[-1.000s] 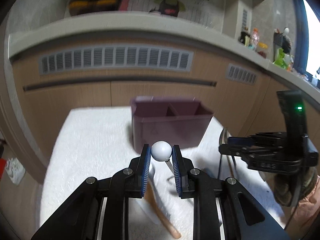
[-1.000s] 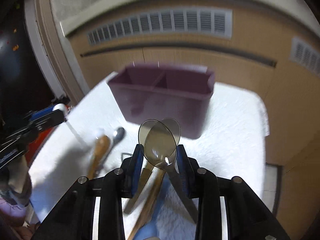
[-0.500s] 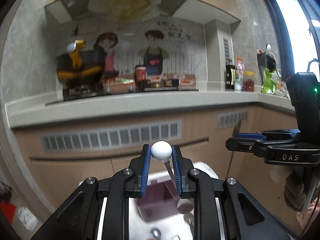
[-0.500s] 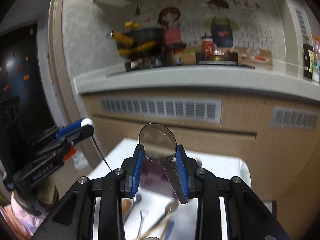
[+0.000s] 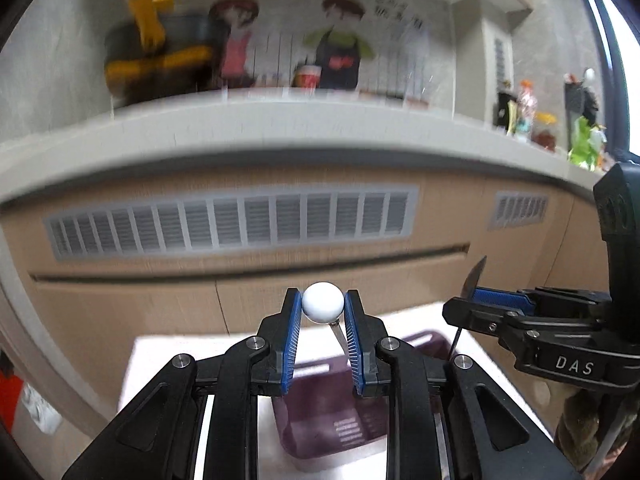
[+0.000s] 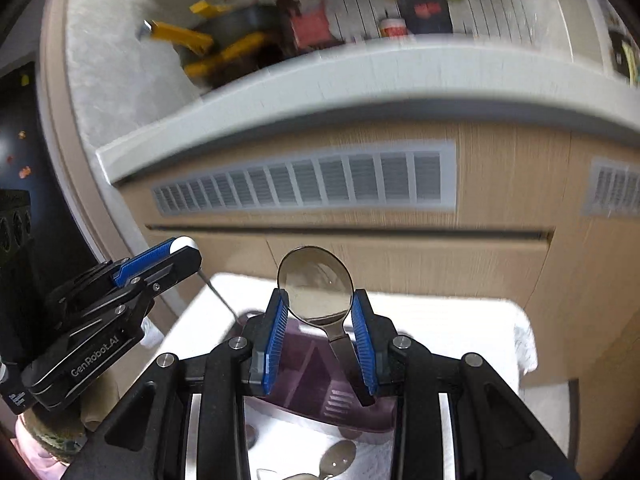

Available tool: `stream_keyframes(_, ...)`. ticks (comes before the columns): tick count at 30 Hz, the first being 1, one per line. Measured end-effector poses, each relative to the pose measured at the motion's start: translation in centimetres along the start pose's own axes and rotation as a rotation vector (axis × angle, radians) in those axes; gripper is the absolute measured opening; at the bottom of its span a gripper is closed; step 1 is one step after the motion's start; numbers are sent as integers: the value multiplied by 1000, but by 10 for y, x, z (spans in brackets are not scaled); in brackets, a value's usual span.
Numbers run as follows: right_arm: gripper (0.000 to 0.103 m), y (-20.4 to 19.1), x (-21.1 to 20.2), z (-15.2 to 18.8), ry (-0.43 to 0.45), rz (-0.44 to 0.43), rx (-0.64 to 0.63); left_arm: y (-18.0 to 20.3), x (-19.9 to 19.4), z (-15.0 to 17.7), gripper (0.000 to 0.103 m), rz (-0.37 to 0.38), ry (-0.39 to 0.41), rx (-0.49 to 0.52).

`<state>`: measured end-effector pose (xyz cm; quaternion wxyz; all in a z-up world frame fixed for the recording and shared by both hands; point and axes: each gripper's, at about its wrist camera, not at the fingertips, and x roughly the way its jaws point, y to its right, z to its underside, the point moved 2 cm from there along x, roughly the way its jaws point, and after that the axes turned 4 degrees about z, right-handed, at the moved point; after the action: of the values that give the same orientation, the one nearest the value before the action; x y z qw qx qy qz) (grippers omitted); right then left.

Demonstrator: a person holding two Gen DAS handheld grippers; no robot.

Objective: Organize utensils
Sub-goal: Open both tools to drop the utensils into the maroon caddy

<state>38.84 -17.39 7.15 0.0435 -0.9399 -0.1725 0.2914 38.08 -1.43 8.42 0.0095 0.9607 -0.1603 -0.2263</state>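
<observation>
A: Both cameras have tipped downward since half a second ago, so the purple organizer (image 5: 340,412) fills more of the lower view than it did

B: Start on the left then. What is the left gripper (image 5: 322,310) doing?

A: Its jaws are closed on a white ball-ended utensil (image 5: 323,302). The ball sits between the blue pads (image 5: 291,338), and a thin metal stem slants down and to the right from it, toward the organizer below.

B: Where is the organizer?

A: It rests on a white towel (image 5: 160,360) covering the counter, under and just ahead of the left gripper. In the right wrist view the same organizer (image 6: 316,376) lies under the jaws, with an inner divider showing through its opening.

B: And to the right?

A: The right gripper (image 6: 318,312) holds a metal spoon (image 6: 315,289). The jaws clamp it near the neck, with the round bowl standing up above the pads and facing the camera. From the left wrist view that gripper (image 5: 472,308) appears side-on, and only the spoon's thin edge pokes above it.

B: Anything else on the towel?

A: Loose metal spoons (image 6: 338,456) lie on it in front of the organizer, partly hidden by the gripper body. Behind everything runs a wooden cabinet front with a slatted vent (image 6: 308,180)
</observation>
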Motion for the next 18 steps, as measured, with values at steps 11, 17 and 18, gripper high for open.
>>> stream_keyframes(11, 78, 11, -2, 39, -32, 163, -68, -16, 6, 49, 55, -13, -119, -82)
stream_keyframes(17, 88, 11, -39, 74, -33, 238, -90, -25, -30, 91, 70, -45, -179, -126)
stream_keyframes(18, 90, 10, -43, 82, -38, 246, -86, -26, -35, 99, 71, -46, -189, -130)
